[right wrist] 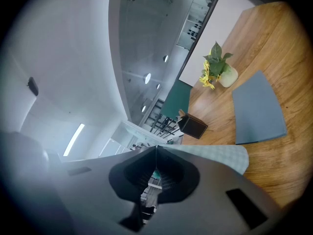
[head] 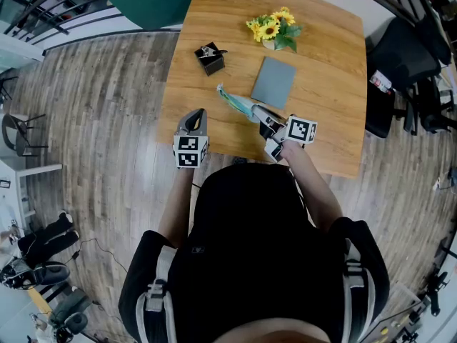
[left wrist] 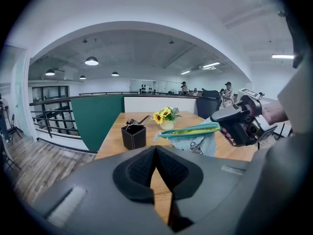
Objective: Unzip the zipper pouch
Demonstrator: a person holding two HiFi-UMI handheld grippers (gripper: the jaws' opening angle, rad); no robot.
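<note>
Right gripper point(head: 258, 113) has its jaws clamped on the zipper pouch point(head: 234, 100), biting one end of it over the middle of the wooden table point(head: 335, 120). In the right gripper view point(right wrist: 155, 150) the pads meet, and pale checked fabric of the pouch point(right wrist: 215, 155) spreads out from them toward 3 o'clock. From the left gripper view the pouch point(left wrist: 193, 131) hangs with its teal zipper edge on top and the patterned body drooping below, the right gripper point(left wrist: 239, 124) gripping at its 3 o'clock end. Whether the bottom of the pouch touches the tabletop, I cannot tell.

Left gripper point(head: 195, 116) sits at the pouch's 8 o'clock, over the table's near edge and apart from the pouch. Its jaws are pressed together with nothing between them, as the left gripper view point(left wrist: 155, 150) plainly shows.

Around the pouch in the head view: a black box point(head: 210, 58) at 11 o'clock, a pot of sunflowers point(head: 273, 28) at 1 o'clock, and a flat grey-blue pad point(head: 273, 82) lying just beside it at 2 o'clock.
</note>
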